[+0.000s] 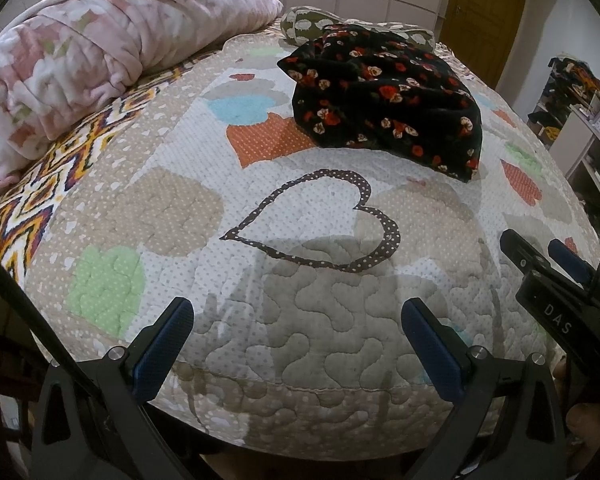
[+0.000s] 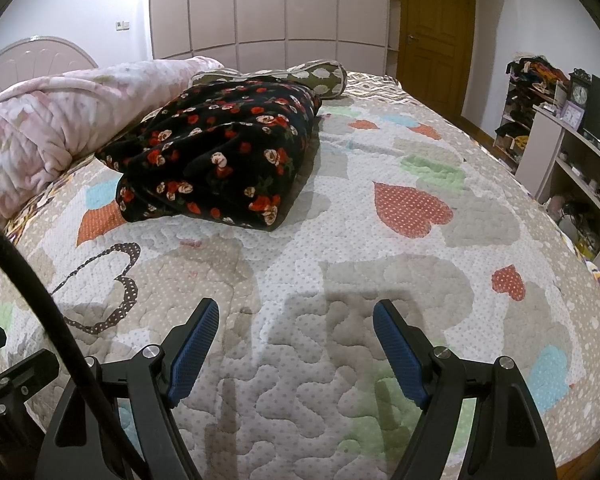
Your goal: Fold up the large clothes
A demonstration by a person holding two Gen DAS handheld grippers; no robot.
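Observation:
A black garment with red and cream flowers (image 1: 384,92) lies bunched on the quilted bed, also in the right wrist view (image 2: 216,156). My left gripper (image 1: 298,316) is open and empty, low over the near part of the quilt, well short of the garment. My right gripper (image 2: 296,320) is open and empty, also over the near quilt, to the right of the left one. The right gripper shows at the right edge of the left wrist view (image 1: 540,256). Neither gripper touches the garment.
The heart-patterned quilt (image 1: 308,272) covers the bed. A rolled pink floral blanket (image 1: 72,68) lies at the far left. An olive pillow (image 2: 320,74) sits behind the garment. Shelves with clutter and a clock (image 2: 580,92) stand at the right. A wooden door (image 2: 436,32) is behind.

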